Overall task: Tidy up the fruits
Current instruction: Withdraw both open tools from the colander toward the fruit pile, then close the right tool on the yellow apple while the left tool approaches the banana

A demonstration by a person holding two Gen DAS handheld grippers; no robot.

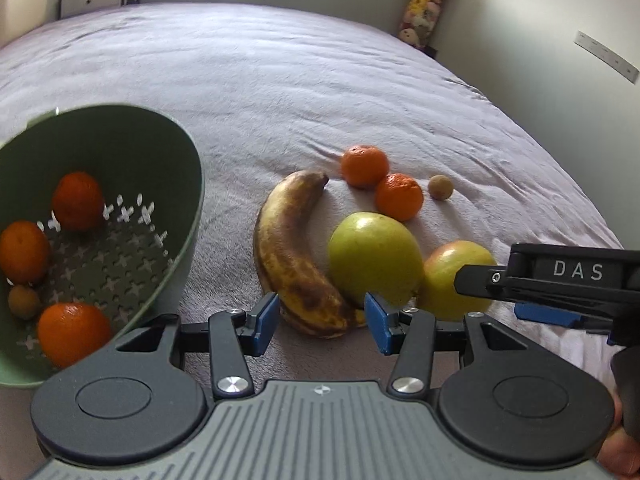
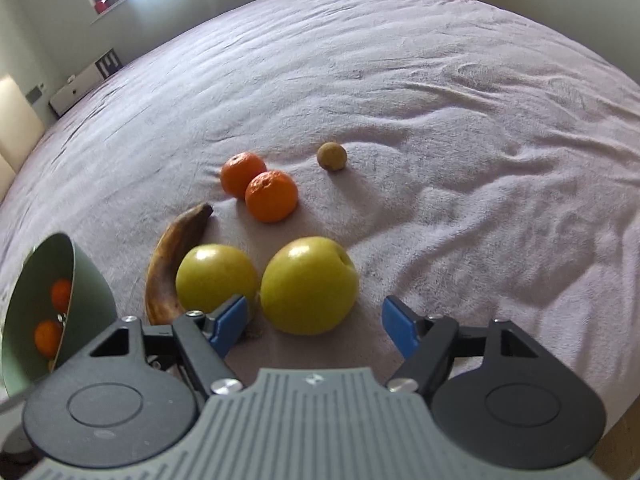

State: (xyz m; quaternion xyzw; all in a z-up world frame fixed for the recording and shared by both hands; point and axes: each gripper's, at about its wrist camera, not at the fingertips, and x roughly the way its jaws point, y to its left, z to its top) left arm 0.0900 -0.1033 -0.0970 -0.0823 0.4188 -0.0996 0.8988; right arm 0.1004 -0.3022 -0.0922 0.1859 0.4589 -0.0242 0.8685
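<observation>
A spotted banana [image 1: 294, 256] lies on the bed beside two yellow-green apples [image 1: 376, 258] [image 1: 452, 280], two mandarins [image 1: 365, 166] [image 1: 399, 196] and a small brown fruit [image 1: 441, 187]. My left gripper [image 1: 322, 322] is open just in front of the banana's near end. A green colander [image 1: 120, 128] at the left holds three mandarins and a small brown fruit. My right gripper [image 2: 314, 322] is open, just short of the right apple [image 2: 308, 284]; it also shows in the left wrist view [image 1: 560, 280]. The banana [image 2: 176, 252] and left apple [image 2: 216, 276] lie to its left.
The fruits lie on a wide bed with a wrinkled lilac blanket [image 2: 440, 120]. The colander [image 2: 48, 300] is tilted at the far left of the right wrist view. Walls and a hanging bag of soft toys [image 1: 426, 4] stand behind the bed.
</observation>
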